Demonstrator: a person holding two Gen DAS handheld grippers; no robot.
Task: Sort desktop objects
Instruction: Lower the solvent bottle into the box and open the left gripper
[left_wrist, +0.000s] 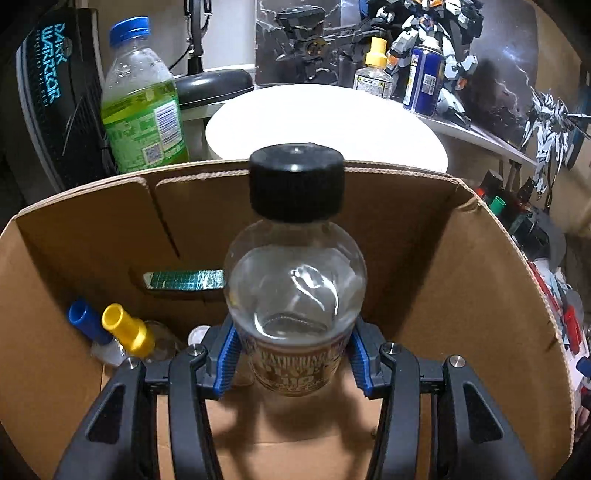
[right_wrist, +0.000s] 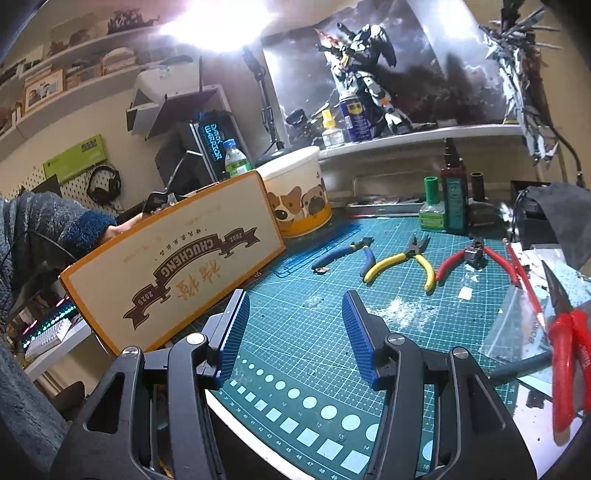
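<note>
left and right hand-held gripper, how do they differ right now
The left hand-held gripper is shut on a clear bottle with a black cap; the right hand-held gripper is open and holds nothing. The left one hangs over the inside of the cardboard box; the right one hangs over the green cutting mat beside that box. Both have black frames and ribbed blue pads.

Clear bottle (left_wrist: 295, 291), black cap, brown label, upright over the open cardboard box (left_wrist: 461, 266). Blue, yellow and red cutters (right_wrist: 400, 258) lie spread on the green mat (right_wrist: 295, 332).
</note>
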